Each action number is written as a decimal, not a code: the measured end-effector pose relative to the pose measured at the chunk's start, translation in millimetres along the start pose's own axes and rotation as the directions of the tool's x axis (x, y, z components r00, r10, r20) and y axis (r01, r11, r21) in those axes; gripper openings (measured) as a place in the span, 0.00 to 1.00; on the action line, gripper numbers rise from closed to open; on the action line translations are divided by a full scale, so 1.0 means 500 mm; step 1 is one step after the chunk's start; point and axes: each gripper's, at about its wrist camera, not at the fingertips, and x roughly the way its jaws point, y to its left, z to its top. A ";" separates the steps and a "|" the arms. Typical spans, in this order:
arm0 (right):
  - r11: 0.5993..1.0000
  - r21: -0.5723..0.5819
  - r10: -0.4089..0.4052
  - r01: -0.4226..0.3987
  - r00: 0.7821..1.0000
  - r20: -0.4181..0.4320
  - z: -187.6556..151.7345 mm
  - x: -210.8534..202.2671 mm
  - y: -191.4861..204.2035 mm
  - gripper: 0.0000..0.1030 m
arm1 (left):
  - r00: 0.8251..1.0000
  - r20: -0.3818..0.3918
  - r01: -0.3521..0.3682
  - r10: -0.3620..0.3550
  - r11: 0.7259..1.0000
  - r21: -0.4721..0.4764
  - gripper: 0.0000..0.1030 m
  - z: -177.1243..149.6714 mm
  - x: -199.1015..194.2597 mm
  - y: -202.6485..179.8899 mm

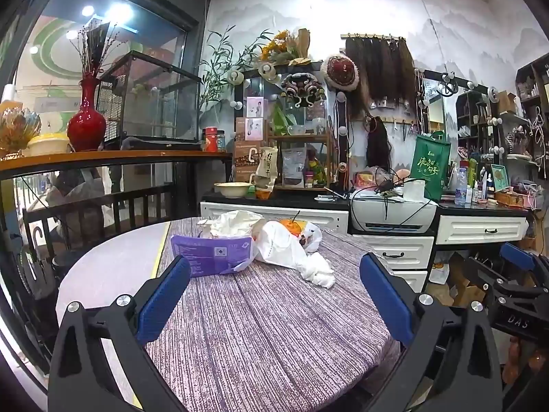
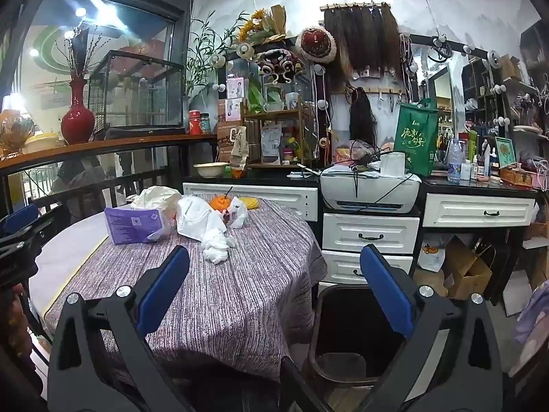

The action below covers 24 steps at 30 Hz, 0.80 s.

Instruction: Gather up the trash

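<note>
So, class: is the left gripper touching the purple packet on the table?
Apart. In the left wrist view the left gripper stands open, and bare tablecloth shows between its fingertips and the purple packet.

My tabletop (image 1: 267, 326) wears rough woven cloth; the white bag (image 1: 284, 243) is crinkled thin plastic, the red vase (image 1: 86, 123) glossy ceramic.

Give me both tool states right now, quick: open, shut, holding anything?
Left tool: open wide, nothing between its fingers, trash ahead untouched.
Right tool: open wide, empty, above the table edge.
</note>
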 end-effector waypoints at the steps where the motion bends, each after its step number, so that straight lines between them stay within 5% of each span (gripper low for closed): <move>1: 1.000 0.003 0.001 -0.001 1.000 0.000 0.002 -0.003 0.000 0.95 | 1.000 0.002 0.000 0.000 1.000 -0.001 0.95 0.000 -0.001 0.000; 24: 1.000 0.004 -0.012 0.012 1.000 -0.022 -0.004 0.007 -0.003 0.95 | 1.000 -0.002 0.000 0.000 1.000 -0.004 0.95 -0.004 -0.003 0.008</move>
